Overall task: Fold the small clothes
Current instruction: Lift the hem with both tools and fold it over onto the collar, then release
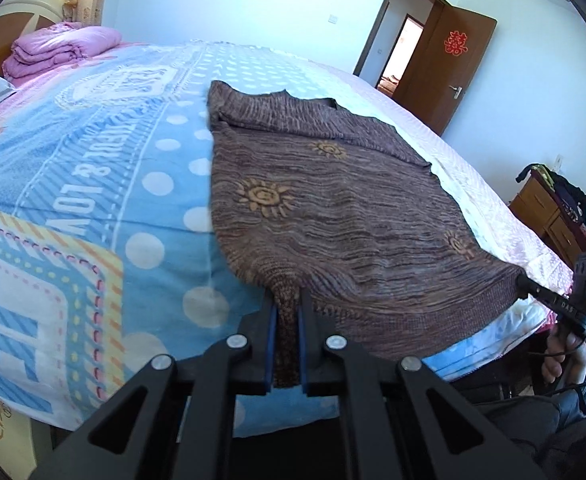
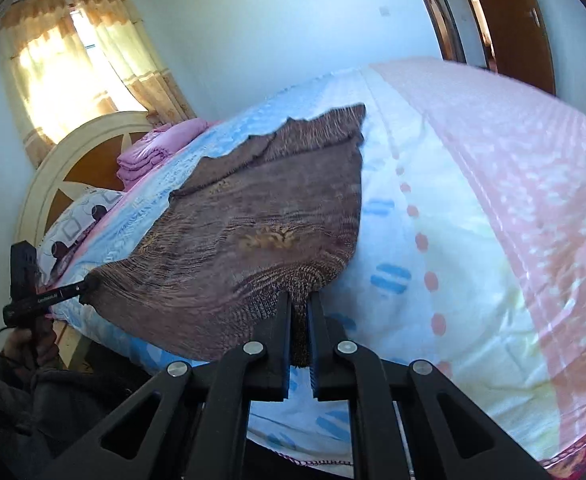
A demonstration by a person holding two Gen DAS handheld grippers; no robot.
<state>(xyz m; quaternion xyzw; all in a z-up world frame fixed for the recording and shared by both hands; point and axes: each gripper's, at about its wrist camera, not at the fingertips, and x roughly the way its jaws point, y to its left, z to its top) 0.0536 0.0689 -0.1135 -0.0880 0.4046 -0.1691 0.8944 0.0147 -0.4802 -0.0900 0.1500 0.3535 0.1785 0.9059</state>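
A brown knitted sweater (image 1: 333, 208) with orange sun motifs lies spread on the bed, its hem towards me. My left gripper (image 1: 287, 294) is shut on the hem's left corner, and a strip of knit runs back between the blue pads. In the right wrist view the same sweater (image 2: 253, 208) is pinched at its other hem corner by my right gripper (image 2: 301, 298), also shut on the fabric. Each view shows the other gripper at the far corner: the right gripper (image 1: 521, 281) and the left gripper (image 2: 84, 287), each held by a hand. The hem edge is lifted slightly off the bed.
The bed cover (image 1: 93, 168) is blue with dots and lettering, with a pink strip (image 2: 513, 168) on the right. A folded pink quilt (image 1: 61, 50) and a pillow (image 2: 81, 216) lie by the headboard (image 2: 53, 168). A wooden cabinet (image 1: 549, 216) stands right of the bed, and an open door (image 1: 457, 68) beyond.
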